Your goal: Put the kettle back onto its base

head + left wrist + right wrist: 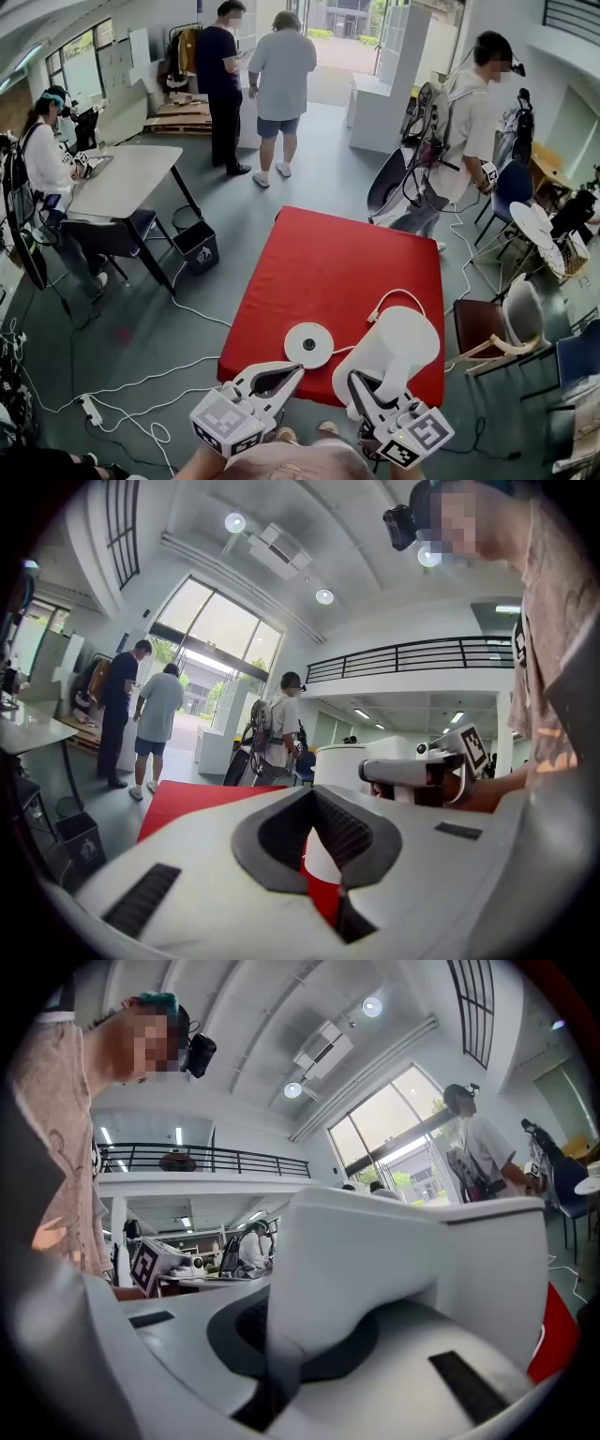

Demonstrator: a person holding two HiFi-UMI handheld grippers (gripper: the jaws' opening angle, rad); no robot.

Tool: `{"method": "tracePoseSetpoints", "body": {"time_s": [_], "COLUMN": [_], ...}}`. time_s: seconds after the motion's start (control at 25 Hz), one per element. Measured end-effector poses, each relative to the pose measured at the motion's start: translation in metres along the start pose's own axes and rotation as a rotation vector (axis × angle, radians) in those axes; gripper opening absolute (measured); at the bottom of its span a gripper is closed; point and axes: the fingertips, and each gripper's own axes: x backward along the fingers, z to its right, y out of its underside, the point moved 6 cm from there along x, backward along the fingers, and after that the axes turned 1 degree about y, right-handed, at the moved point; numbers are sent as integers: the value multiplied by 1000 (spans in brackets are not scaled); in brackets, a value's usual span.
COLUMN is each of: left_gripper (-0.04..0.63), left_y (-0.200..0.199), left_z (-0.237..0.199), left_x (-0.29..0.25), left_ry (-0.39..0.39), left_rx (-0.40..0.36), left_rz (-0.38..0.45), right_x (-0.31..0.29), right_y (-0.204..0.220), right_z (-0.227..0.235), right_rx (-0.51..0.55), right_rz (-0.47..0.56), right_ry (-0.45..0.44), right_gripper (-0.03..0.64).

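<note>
Two square markers (427, 431) show on right gripper (357, 382) clamping the kettle (398, 342)

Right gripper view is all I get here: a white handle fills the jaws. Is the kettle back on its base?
Observer: Not yet. The head view shows the kettle to the right of the round base, which lies bare on the red table.
Operator: Is the other hand steadying that base?
Observer: No. The left hand-held gripper is shut on nothing, pointing toward the base's near edge.
</note>
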Motion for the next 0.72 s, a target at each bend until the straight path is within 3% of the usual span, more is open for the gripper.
{"method": "tracePoseSetpoints", "body": {"time_s": [0.72], "left_gripper": [-14], "left_y": [-9], "left_z": [-26], "left_x": [-30], "left_ry": [-125], "left_rx": [-2], "left_rz": [7], "right_x": [-30], "right_y": [-9], "right_z": [51], "right_rx": [4], "right_rz": [-31], "right_ry": [-106], "right_gripper": [20]}}
